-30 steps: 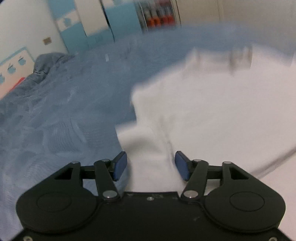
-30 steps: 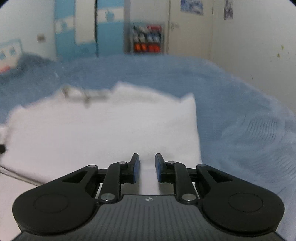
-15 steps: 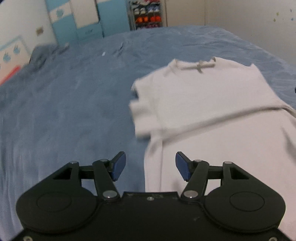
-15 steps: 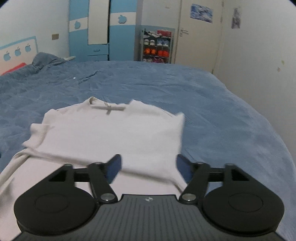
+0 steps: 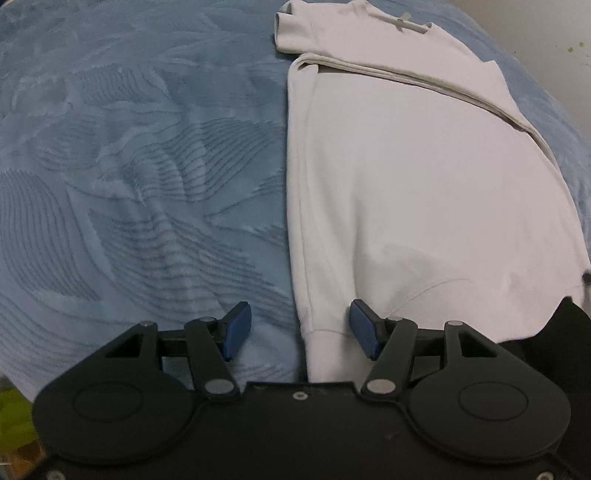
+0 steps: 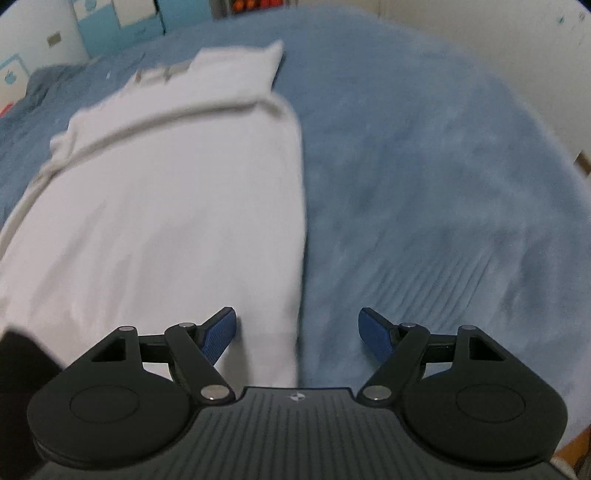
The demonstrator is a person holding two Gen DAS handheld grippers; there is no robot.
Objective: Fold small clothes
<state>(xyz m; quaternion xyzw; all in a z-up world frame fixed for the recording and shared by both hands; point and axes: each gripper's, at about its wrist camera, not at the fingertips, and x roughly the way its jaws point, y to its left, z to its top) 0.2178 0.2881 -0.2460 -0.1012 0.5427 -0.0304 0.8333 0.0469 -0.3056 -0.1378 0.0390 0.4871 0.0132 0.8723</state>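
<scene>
White cotton long-sleeved top lies flat on the blue textured plush bedspread, sleeves folded across the chest, collar at the far end. Left gripper jaws wide apart, straddling the top's left hem corner, gripping nothing. Right gripper likewise spread over the right hem edge, empty.

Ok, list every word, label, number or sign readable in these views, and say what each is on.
No readable text in either view.
White shirt: the small tag at the neckline shows no legible print.
Wall panel: an apple-shaped picture, no words.
Right gripper body: a small round emblem, no letters.
</scene>
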